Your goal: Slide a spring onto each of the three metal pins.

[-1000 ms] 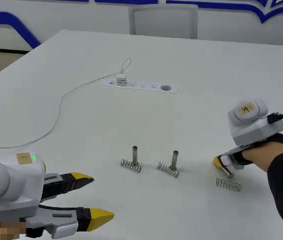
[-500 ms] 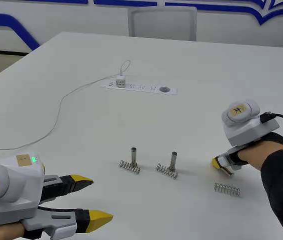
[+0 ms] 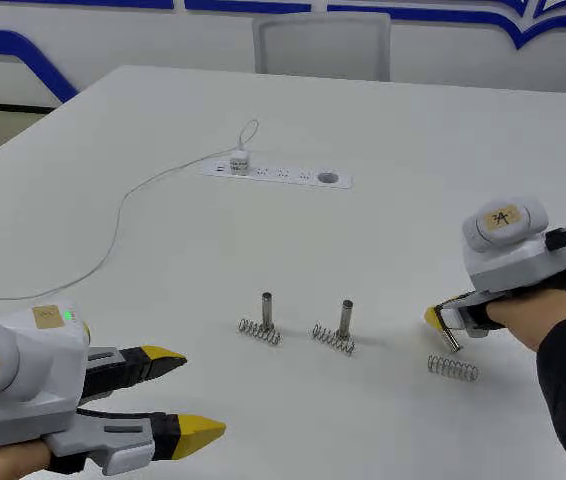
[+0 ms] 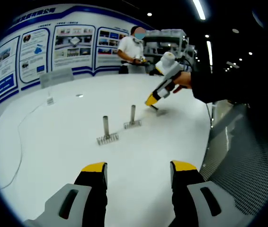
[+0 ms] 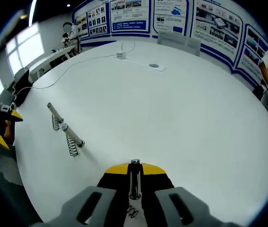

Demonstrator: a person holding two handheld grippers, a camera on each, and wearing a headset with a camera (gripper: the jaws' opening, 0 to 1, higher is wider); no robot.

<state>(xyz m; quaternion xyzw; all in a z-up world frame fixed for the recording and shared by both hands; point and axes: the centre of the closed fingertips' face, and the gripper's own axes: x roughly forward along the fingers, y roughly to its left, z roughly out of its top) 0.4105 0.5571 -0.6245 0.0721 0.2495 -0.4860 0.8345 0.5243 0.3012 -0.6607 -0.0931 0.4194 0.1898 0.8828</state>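
Two metal pins [image 3: 266, 308] [image 3: 345, 317] stand upright mid-table, each with a spring [image 3: 261, 331] [image 3: 334, 340] lying at its base. A third spring [image 3: 453, 368] lies loose to the right. Just above it, my right gripper [image 3: 441, 322] is shut on a third metal pin [image 3: 450, 335], which points down at the table; in the right gripper view the pin [image 5: 134, 182] sits between the closed yellow tips [image 5: 134, 170]. My left gripper [image 3: 195, 395] hovers open at the near left, nothing between its fingers [image 4: 94, 168], facing the two pins [image 4: 106, 126] [image 4: 133, 114].
A white power strip [image 3: 273, 173] with a plugged-in cable [image 3: 123, 215] lies farther back on the white table [image 3: 393, 130]. A chair [image 3: 321, 45] stands behind the far edge. In the left gripper view a person [image 4: 131, 47] stands in the background.
My right gripper has shifted and tilted slightly while keeping hold of the pin. The left gripper, the standing pins and the springs have not moved.
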